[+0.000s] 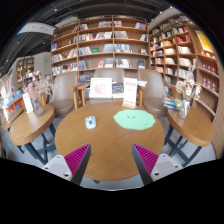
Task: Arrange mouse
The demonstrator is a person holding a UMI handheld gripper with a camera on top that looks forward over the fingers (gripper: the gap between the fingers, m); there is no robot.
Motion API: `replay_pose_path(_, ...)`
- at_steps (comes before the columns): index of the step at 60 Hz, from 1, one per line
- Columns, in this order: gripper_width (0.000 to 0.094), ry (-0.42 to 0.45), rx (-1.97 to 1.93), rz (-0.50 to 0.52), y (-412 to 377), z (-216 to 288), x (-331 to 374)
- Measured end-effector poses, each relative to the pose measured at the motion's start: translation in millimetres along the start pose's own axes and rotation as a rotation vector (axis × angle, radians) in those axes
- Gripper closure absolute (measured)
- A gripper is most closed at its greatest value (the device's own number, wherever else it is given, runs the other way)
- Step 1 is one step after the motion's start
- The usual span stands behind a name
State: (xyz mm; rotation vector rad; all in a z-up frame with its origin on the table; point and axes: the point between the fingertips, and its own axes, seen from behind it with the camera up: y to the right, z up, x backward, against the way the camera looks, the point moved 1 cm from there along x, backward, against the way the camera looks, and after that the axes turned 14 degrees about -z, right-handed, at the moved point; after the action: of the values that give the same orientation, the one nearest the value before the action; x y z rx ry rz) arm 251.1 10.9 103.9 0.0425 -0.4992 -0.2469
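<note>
The gripper [112, 163] hangs over the near edge of a round wooden table [110, 150], its two fingers spread wide with nothing between them and nothing touching them. The left finger's magenta pad [76, 157] and the right finger's magenta pad [146, 157] face each other across bare tabletop.

Off to the left stands a smaller round wooden table [28, 124] with a vase of pale flowers [38, 93] on it. On the main table, beyond the left finger and well apart from it, sits the mouse [91, 122], a small pale object with a darker middle. Its long axis seems to run away from the gripper toward the far side of the table, though it is too small to say which end is the front. To its right, near but not touching, lies a round green mouse pad [134, 120], also well beyond the fingers.

Behind the table are beige chairs [66, 93], with a white board or display card [101, 88] propped between them and a second upright sign [130, 93] with orange marking just to its right; any writing on either is too small to read. Wooden bookshelves [110, 45] full of books line the back wall and continue round the right side [185, 55]. Another round wooden table [193, 124] stands at the right.
</note>
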Motion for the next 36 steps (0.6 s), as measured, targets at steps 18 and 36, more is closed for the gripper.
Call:
replay_pose_path(18,0.0081,-0.027,0.012,0.088,-90,5,-33)
replay_pose_path(36,0.0083,-0.044,0.059,0.071,-141,-1,-97)
